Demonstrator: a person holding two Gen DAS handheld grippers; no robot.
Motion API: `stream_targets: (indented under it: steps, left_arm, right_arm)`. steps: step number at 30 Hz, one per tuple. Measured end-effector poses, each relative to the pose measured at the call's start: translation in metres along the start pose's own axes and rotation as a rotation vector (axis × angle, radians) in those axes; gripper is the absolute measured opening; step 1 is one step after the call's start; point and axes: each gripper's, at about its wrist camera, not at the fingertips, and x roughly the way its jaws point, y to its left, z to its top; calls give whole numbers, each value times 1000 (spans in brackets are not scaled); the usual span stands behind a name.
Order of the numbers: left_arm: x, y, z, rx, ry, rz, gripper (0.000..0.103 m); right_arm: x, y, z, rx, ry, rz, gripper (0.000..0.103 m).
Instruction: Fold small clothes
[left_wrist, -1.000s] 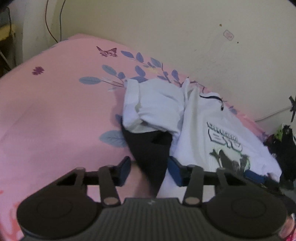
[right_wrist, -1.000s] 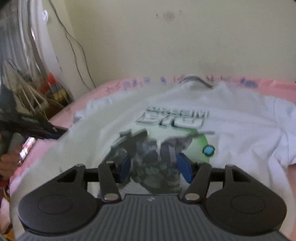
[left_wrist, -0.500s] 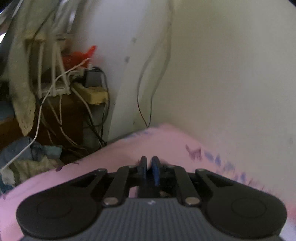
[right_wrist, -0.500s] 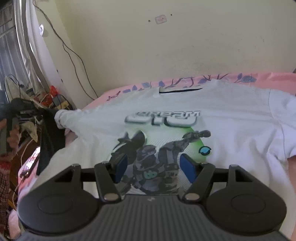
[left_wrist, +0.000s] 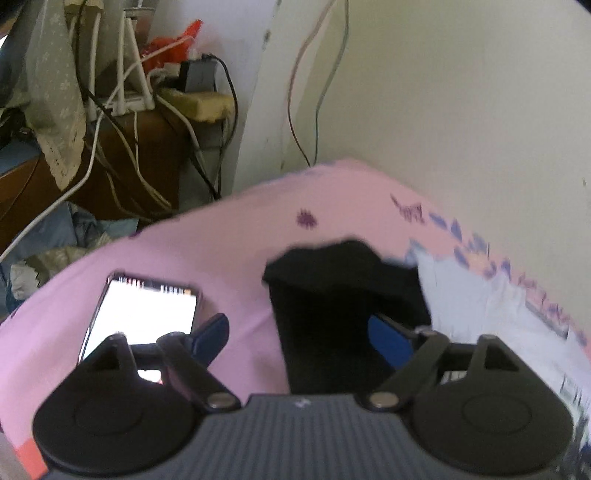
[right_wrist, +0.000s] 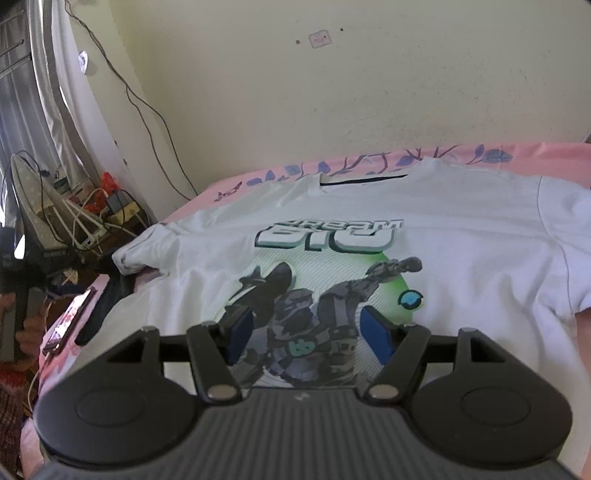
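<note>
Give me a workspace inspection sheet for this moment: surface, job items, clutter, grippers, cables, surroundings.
Surface: pink floral bedsheet, against a cream wall.
Job's things: white printed T-shirt spread flat, print up; black garment lying beside its left sleeve.
Clutter: lit phone on the sheet beside the black garment.
Grippers: left gripper jaws have just been opening, black garment below them, not pinched; right gripper open over the shirt print, holding nothing.
Cables: white and black leads tangled by the bedside; two wires run down the wall.
Surroundings: cluttered wooden stand left of the bed.
</note>
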Motion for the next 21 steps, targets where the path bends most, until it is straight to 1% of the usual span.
stream_targets:
  steps: [2,3,4,5,6,7,8,9,10,11,12,13,14,15,16,17,18,19,21]
  left_arm:
    - [0,-9,-8,66,24,2,74]
    - [2,-15,-12,109,30,8,73]
    - [3,-23,-16,161,33,23,67]
    - [6,-29,-19,205,42,35,48]
    - [11,-35,-22,241,62,47,33]
    - [12,-39,-24,275,36,82,16]
    - [14,-43,-24,314,22,113,6]
    - [15,-42,-21,316,26,111,5]
    - [17,-39,-14,293,31,109,5]
    - [18,-35,-6,283,17,133,5]
    - [18,-34,5,286,-21,194,5]
    - [18,-32,21,293,-82,285,5]
    - [16,-30,37,287,-137,360,5]
    - [12,-28,55,266,-195,417,5]
    - [4,-28,74,232,-247,439,5]
    - [-8,-31,93,188,-294,413,5]
    - [-22,-38,107,158,-339,358,5]
    - [-35,-51,115,158,-384,307,5]
    - [-64,-90,119,213,-490,209,5]
  right_arm:
    - [0,0,0,-2,0,1,66]
    - [0,0,0,-1,-1,0,66]
    - [0,1,0,0,-1,0,66]
    - [0,1,0,0,-1,-1,66]
    - [0,0,0,0,-1,-1,66]
    - [0,0,0,-1,-1,-1,66]
    - [0,0,0,-2,-1,-1,66]
    - [0,0,0,-3,-2,-2,66]
    - [-1,1,0,-4,-3,-2,66]
    - [-1,1,0,-5,-3,-2,66]
    - [-1,1,0,-5,-3,0,66]
    - [-1,0,0,-4,-4,2,66]
    - [-1,0,0,-2,-5,3,66]
    - [-1,-1,1,-2,-5,6,66]
    - [-1,-2,1,-1,-7,8,66]
    - [-2,-2,0,-1,-9,8,66]
    - [-2,-2,0,0,-11,8,66]
    - [-2,-2,0,2,-13,6,66]
    - [-2,-3,0,5,-15,5,66]
